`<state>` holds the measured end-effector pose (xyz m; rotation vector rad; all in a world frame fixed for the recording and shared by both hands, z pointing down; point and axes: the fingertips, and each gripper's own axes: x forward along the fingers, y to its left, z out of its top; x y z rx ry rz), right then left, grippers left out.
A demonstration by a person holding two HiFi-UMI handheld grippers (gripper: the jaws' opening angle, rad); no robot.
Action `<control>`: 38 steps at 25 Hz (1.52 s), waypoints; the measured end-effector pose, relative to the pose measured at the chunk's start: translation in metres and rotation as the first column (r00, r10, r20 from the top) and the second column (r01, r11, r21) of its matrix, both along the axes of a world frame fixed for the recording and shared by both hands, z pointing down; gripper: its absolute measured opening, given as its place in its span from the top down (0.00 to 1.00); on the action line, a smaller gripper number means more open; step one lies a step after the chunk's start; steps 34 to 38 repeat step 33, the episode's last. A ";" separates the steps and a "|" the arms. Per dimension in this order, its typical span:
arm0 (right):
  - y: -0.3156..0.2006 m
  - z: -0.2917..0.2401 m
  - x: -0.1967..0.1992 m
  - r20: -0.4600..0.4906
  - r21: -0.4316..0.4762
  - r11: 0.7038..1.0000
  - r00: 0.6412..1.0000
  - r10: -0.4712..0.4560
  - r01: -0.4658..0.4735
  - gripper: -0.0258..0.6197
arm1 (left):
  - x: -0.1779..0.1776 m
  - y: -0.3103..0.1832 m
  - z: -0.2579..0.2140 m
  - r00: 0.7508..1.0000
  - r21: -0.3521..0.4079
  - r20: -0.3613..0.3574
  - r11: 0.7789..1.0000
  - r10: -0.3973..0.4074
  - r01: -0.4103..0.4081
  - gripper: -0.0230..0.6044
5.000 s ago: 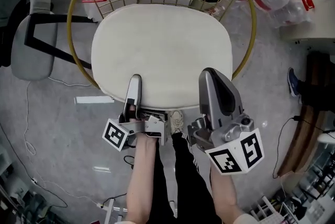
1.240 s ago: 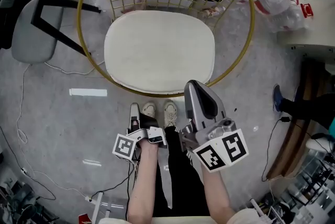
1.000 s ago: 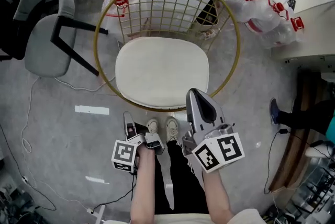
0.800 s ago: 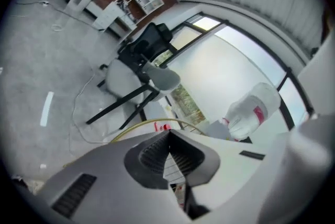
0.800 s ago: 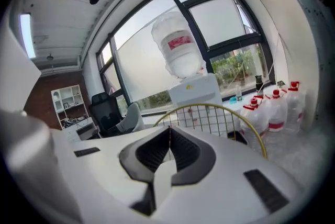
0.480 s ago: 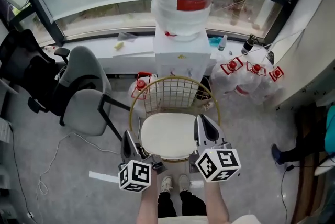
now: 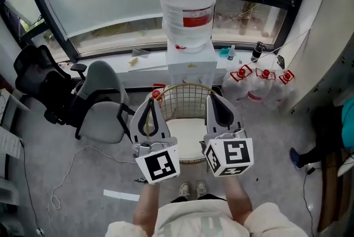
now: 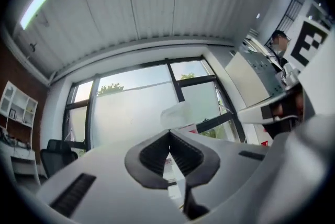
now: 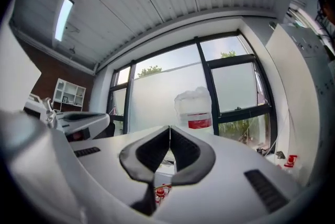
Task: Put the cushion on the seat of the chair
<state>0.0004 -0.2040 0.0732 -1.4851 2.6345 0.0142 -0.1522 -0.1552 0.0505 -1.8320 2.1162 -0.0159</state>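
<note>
While cushion (image 7: 188, 136) is lying flat on seat of gold wire chair (image 7: 185, 98), filling it up to rim, both grippers are being raised well clear of it. Left gripper (image 7: 150, 102) and right gripper (image 7: 217, 100) are being held closed, nothing between jaws. Placement is being judged complete; hands are being withdrawn.
</note>
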 end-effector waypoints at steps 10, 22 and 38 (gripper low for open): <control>0.051 0.031 0.003 -0.131 -0.025 1.000 0.991 -0.016 0.013 0.93 | 0.041 0.017 0.000 0.990 0.001 -0.076 0.993 0.120 -0.121 0.94; 0.047 0.035 0.004 -0.154 -0.028 1.000 0.988 -0.010 0.005 0.93 | 0.058 0.007 0.006 0.985 -0.023 0.055 0.986 0.165 -0.164 0.94; 0.049 0.033 0.004 -0.128 -0.030 0.999 0.991 -0.032 0.029 0.93 | 0.054 0.009 0.013 0.973 -0.007 -0.118 0.979 0.199 -0.201 0.94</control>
